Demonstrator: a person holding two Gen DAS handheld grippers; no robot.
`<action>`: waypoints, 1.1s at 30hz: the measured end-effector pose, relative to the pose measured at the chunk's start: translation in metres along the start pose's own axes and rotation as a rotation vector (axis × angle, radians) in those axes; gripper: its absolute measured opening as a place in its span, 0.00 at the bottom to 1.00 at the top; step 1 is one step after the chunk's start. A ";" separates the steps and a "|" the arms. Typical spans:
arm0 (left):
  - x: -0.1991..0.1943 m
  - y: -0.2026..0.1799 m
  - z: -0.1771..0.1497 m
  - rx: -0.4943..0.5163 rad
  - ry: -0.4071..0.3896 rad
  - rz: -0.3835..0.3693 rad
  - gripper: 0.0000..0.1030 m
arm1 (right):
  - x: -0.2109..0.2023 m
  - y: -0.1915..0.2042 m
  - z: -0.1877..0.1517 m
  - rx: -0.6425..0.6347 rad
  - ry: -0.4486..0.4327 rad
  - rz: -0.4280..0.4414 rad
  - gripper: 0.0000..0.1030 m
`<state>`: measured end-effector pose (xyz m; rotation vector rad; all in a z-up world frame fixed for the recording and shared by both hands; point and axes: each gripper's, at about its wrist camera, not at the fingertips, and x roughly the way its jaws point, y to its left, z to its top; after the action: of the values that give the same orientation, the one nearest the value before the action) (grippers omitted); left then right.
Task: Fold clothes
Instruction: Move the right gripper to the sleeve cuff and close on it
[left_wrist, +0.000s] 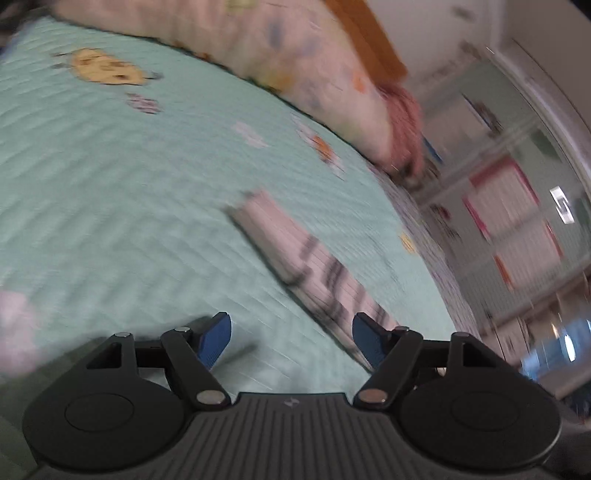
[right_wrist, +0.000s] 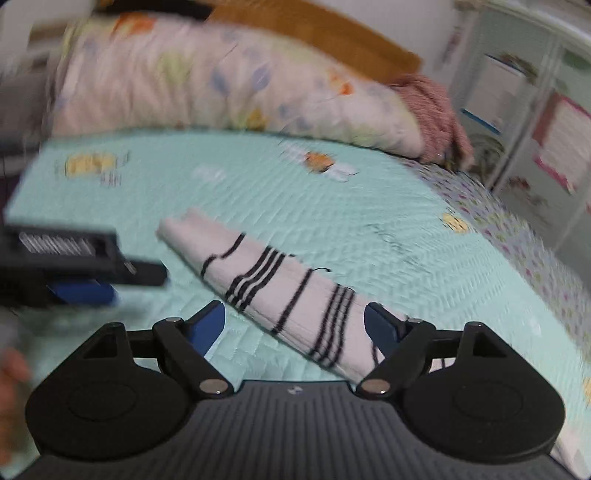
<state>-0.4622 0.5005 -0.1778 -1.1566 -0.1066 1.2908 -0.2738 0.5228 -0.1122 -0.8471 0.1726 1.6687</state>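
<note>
Folded garment (right_wrist: 280, 291), white with black stripes, lies as a long narrow band on the mint quilted bedspread (right_wrist: 369, 221), running diagonally toward the right gripper (right_wrist: 294, 325); that gripper's blue fingers (right_wrist: 207, 325) are spread wide, empty, above the garment's near end; left gripper (left_wrist: 291, 338) likewise spread and empty, the same garment (left_wrist: 295, 258) just ahead of it; floral pillow (right_wrist: 221, 85) and pink knit cloth (right_wrist: 432, 110) at the bed's far edge; both views are motion-blurred.
</note>
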 end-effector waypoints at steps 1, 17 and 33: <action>0.002 -0.002 -0.001 -0.017 -0.003 0.001 0.73 | 0.008 0.008 0.001 -0.039 0.015 -0.001 0.81; 0.000 -0.002 -0.004 -0.089 -0.081 0.025 0.73 | 0.076 0.081 0.000 -0.411 0.009 -0.110 0.82; -0.015 0.010 0.002 -0.127 -0.153 0.076 0.77 | 0.100 0.097 0.013 -0.402 0.039 -0.120 0.10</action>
<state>-0.4754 0.4879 -0.1759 -1.1774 -0.2630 1.4568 -0.3707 0.5808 -0.1948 -1.1668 -0.1911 1.5976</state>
